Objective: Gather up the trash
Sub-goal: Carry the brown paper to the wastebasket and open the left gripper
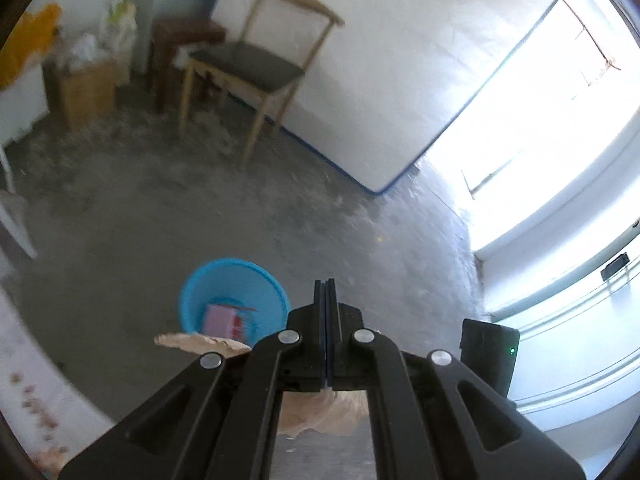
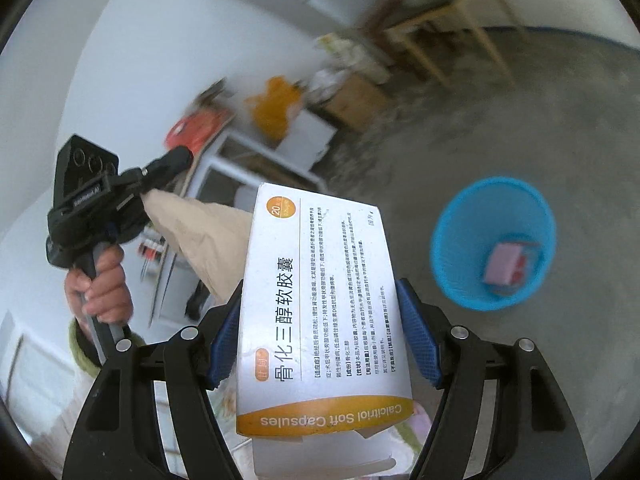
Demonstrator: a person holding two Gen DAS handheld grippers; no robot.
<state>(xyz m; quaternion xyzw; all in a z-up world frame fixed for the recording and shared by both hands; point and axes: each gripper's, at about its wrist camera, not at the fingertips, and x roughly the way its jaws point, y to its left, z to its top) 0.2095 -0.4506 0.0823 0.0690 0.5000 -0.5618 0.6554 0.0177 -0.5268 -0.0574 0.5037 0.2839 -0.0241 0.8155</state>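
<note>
Clearly one white-and-orange box (image 2: 324,312) reading "Calcitriol Soft Capsules" sits pinched in the right gripper (image 2: 326,320), above the floor beside one blue basket (image 2: 460,236) holding one pink packet (image 2: 502,266). Pressed together, the left gripper (image 1: 329,320) pinches one brown paper bag (image 2: 208,236).

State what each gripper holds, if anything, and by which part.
The right gripper clamps the white and orange medicine box across its long sides, near mid-length. The left gripper is shut on a brown paper bag, pinching one end; the rest hangs below.
</note>
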